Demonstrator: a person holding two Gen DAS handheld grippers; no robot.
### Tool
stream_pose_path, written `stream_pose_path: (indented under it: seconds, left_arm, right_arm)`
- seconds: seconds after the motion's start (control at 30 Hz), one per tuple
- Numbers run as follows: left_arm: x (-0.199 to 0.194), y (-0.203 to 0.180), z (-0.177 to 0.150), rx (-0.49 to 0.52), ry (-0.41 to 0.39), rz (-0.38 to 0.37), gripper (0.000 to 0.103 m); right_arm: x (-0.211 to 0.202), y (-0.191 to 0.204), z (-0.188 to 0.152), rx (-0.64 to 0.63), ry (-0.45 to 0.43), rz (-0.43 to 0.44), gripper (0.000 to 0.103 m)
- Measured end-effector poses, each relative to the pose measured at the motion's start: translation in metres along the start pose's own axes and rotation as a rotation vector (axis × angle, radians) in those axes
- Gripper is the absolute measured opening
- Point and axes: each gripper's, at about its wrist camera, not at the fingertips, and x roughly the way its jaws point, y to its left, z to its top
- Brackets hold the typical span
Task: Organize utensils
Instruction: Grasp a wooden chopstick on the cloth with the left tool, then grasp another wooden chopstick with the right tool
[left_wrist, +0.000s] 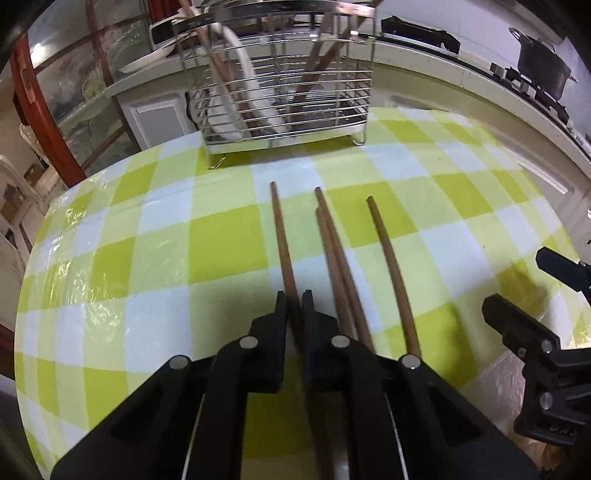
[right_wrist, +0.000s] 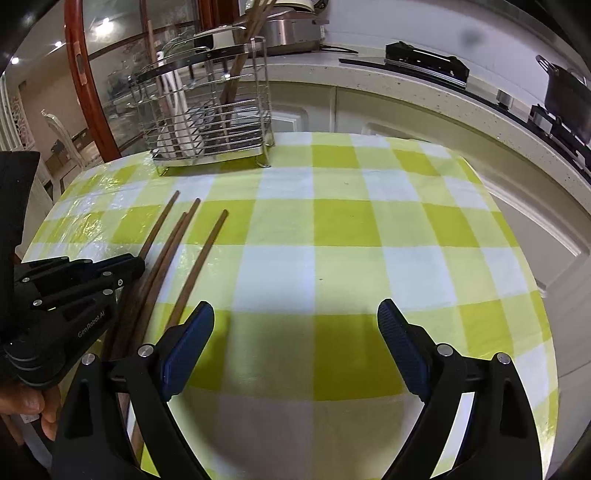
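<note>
Four long brown wooden chopsticks (left_wrist: 334, 254) lie side by side on green-and-white checked tabletop (left_wrist: 221, 240), before wire metal utensil rack (left_wrist: 280, 92). Left gripper (left_wrist: 294, 297) fingers clenched on leftmost chopstick (left_wrist: 282, 243). Right gripper (right_wrist: 295, 314) fingers released, spread wide above bare cloth.

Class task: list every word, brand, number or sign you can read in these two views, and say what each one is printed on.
"GenRobot.AI": pale lettering on the black body of the left gripper, seen in the right wrist view.
Embossed letters on the black body of the right gripper, at the left wrist view's edge: too blurred to read.
Nothing else is readable.
</note>
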Motion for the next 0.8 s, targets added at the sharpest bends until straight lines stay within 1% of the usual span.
stream_pose_path:
  seconds: [0.2, 0.4, 0.53, 0.6, 0.67, 0.73, 0.8]
  left_arm:
    - [-0.013, 0.032, -0.009, -0.075, -0.027, 0.004, 0.007]
    - [-0.024, 0.056, -0.016, -0.127, -0.057, -0.006, 0.007]
    - [-0.029, 0.07, -0.019, -0.157, -0.074, -0.021, 0.007]
    - [-0.032, 0.075, -0.021, -0.167, -0.083, -0.026, 0.007]
    - [-0.034, 0.08, -0.021, -0.176, -0.092, -0.03, 0.007]
    - [-0.037, 0.084, -0.022, -0.185, -0.099, -0.031, 0.007]
    - [-0.04, 0.089, -0.022, -0.195, -0.108, -0.034, 0.007]
  right_arm:
    - [0.007, 0.019, 0.003, 0.003, 0.029, 0.035, 0.083]
    - [0.018, 0.039, 0.009, -0.012, 0.06, 0.023, 0.07]
    - [0.024, 0.053, 0.011, -0.044, 0.075, 0.008, 0.064]
    - [0.029, 0.058, 0.01, -0.05, 0.088, 0.003, 0.056]
    - [0.031, 0.062, 0.01, -0.058, 0.08, -0.007, 0.049]
    - [0.03, 0.065, 0.01, -0.07, 0.078, 0.002, 0.043]
    - [0.03, 0.069, 0.01, -0.087, 0.072, 0.011, 0.029]
